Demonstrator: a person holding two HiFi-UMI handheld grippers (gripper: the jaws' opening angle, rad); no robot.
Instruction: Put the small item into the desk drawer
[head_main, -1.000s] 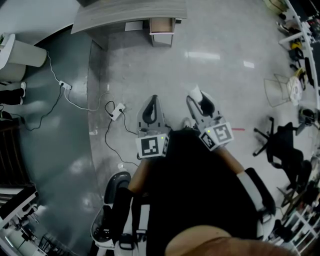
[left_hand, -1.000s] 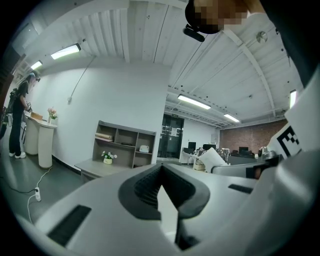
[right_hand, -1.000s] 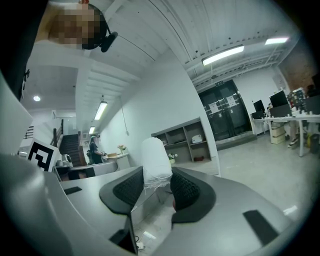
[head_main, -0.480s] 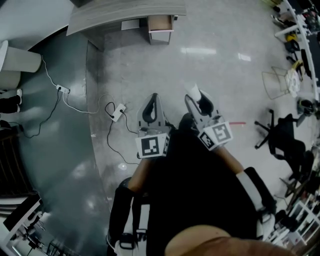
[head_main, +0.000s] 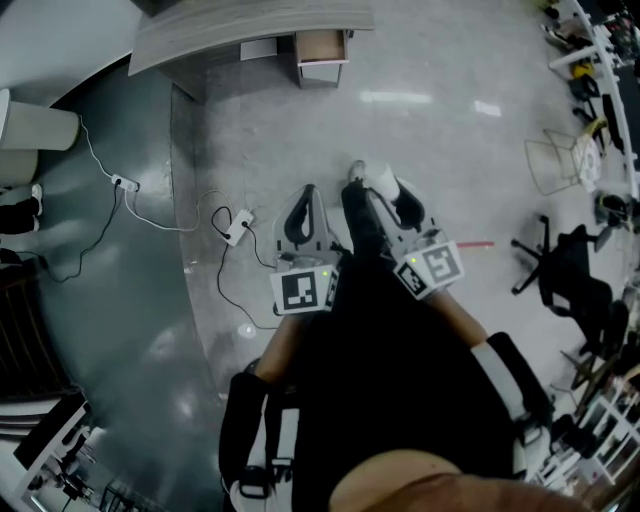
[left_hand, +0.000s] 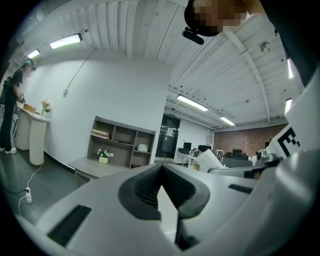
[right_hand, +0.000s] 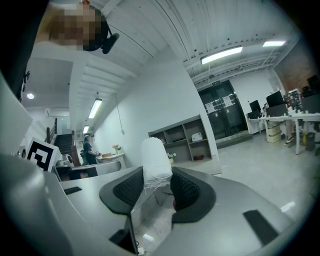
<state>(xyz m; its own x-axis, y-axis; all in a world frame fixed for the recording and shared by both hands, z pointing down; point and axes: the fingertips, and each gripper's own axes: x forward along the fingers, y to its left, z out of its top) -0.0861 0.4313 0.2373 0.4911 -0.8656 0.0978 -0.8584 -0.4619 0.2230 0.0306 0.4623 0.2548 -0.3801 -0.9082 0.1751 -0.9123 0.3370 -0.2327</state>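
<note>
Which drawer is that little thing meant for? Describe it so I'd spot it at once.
Look to the long grey desk at the far edge of the pale floor. Under its right-hand end in the head view, one drawer stands pulled out. Its light brown inside and pale front set it apart from the grey desk around it.
</note>
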